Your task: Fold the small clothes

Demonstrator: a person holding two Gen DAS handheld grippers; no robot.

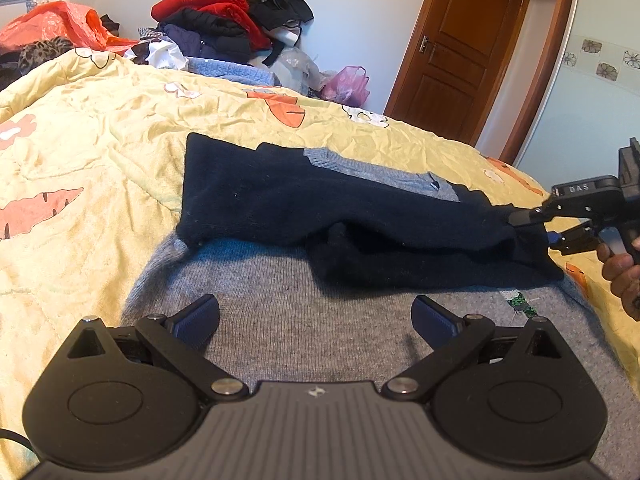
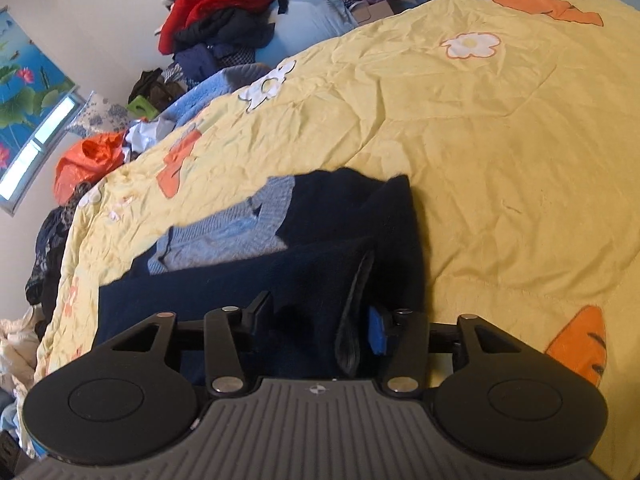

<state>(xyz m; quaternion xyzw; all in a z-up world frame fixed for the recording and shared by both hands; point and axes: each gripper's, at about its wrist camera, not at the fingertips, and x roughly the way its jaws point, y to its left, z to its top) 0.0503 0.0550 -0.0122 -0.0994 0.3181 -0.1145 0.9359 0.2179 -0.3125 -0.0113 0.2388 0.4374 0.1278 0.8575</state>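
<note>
Lying on the yellow bed cover point(image 1: 120, 128) is a sweater point(image 1: 304, 312) with a gray body and a dark blue sleeve point(image 1: 280, 200) folded across it. The right gripper point(image 1: 538, 226) pinches the end of that sleeve at the sweater's right side. The left gripper point(image 1: 316, 316) hangs over the gray part, its fingers spread wide. A pile of clothes point(image 1: 232, 16) sits far behind.
</note>
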